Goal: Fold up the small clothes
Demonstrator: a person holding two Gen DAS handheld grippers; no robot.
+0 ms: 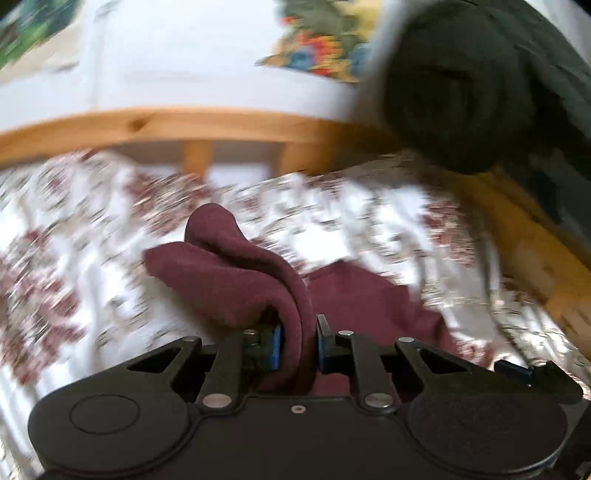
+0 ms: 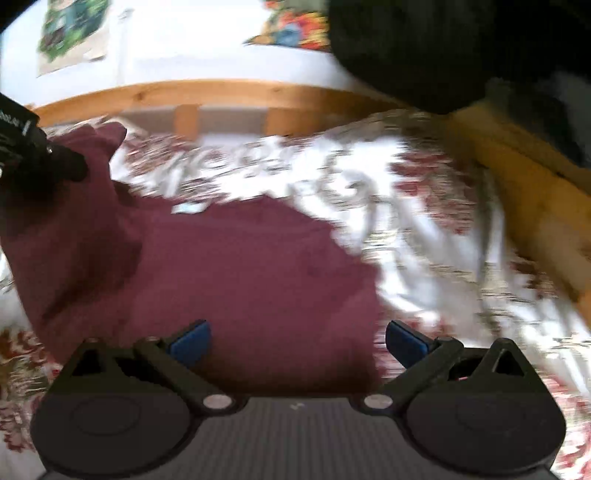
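Garment point(image 1: 236, 280) pinched in left tool point(image 1: 299, 343); right tool point(image 2: 298, 341) wide, empty.

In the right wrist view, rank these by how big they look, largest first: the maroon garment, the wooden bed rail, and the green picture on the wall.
1. maroon garment, nearest the camera
2. wooden bed rail
3. green picture, farthest away

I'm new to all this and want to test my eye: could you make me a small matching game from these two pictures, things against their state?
Things:
1. left gripper
2. right gripper
3. maroon garment
4. wooden bed frame

States:
a. jaws wide apart, nothing between them
b. one part lifted, the rest lying on the floral bedspread
c. behind the bedspread
d. clamped on a bunched fold

Pairs: 1-d, 2-a, 3-b, 4-c
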